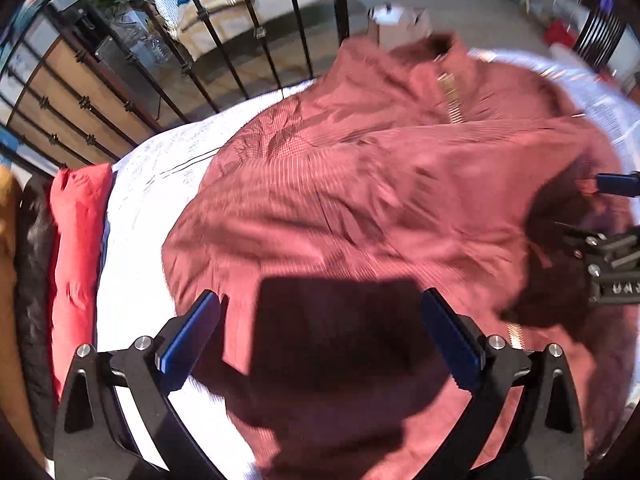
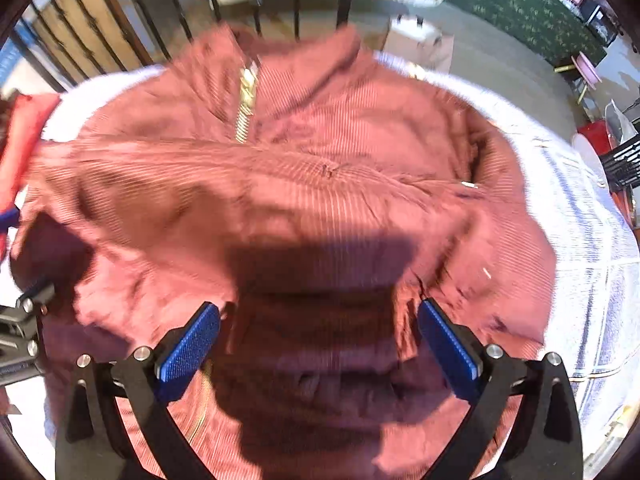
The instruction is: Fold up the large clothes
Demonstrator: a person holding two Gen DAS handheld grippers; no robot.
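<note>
White bedsheet [image 1: 160, 168], red pillow [image 1: 76, 240], black iron railing [image 1: 256, 32]

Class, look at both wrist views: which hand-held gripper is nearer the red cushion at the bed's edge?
Left. The left hand-held gripper hangs open beside the red cushion; the right hand-held gripper, also open, sits across the jacket.
</note>
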